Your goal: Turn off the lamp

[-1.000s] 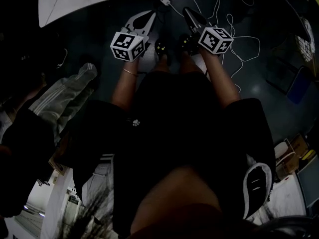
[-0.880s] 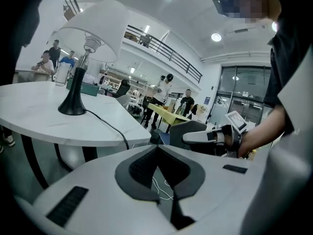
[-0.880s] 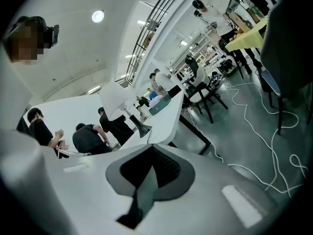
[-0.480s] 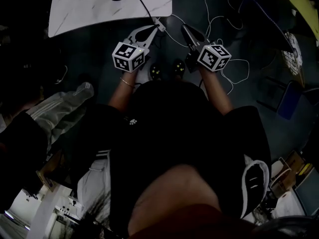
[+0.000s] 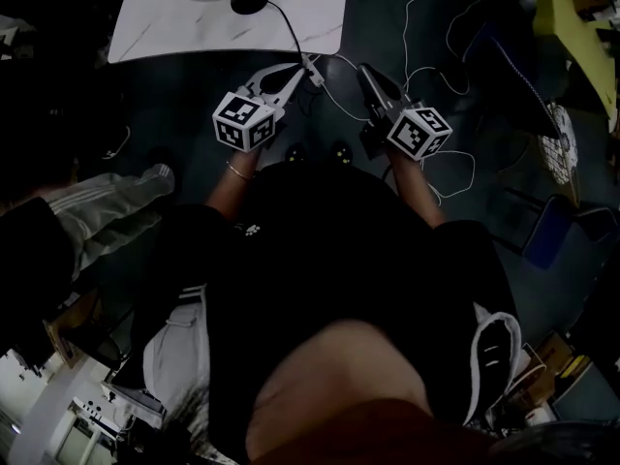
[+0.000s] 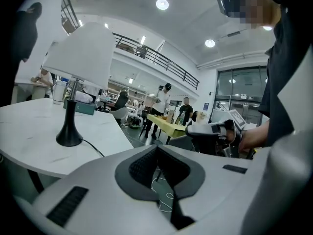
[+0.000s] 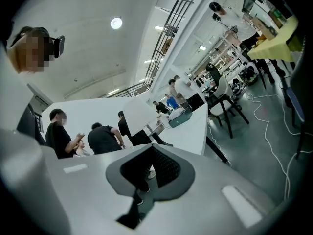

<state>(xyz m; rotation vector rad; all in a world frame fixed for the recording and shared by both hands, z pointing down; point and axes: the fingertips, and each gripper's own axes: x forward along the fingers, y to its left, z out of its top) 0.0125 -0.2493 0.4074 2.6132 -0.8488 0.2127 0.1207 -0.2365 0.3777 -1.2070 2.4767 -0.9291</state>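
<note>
Lamp [image 6: 80,58] stands on the white marbled table [image 5: 165,27], toward its far side, with a pale shade on a thin black stem and a round black base [image 5: 250,0]. A dark cord [image 5: 289,29] runs from the base across the tabletop and off the near edge to the right. A teal box [image 6: 80,107] sits just behind the stem.

The person stands at the near edge of the table with both claws held out in front, side by side and well apart from the lamp. The left gripper [image 5: 291,74] hangs just off the table's near right corner and faces the lamp, which is far and to its left. Its jaws are clenched together with nothing between them. The right gripper [image 5: 373,77] is to the right of it, over the dark floor, and its jaws are also pressed together and empty.

Loose white cables [image 5: 441,172] lie on the floor to the right. A yellow table [image 5: 572,17] is at the far right, and other people stand farther back in the room.
</note>
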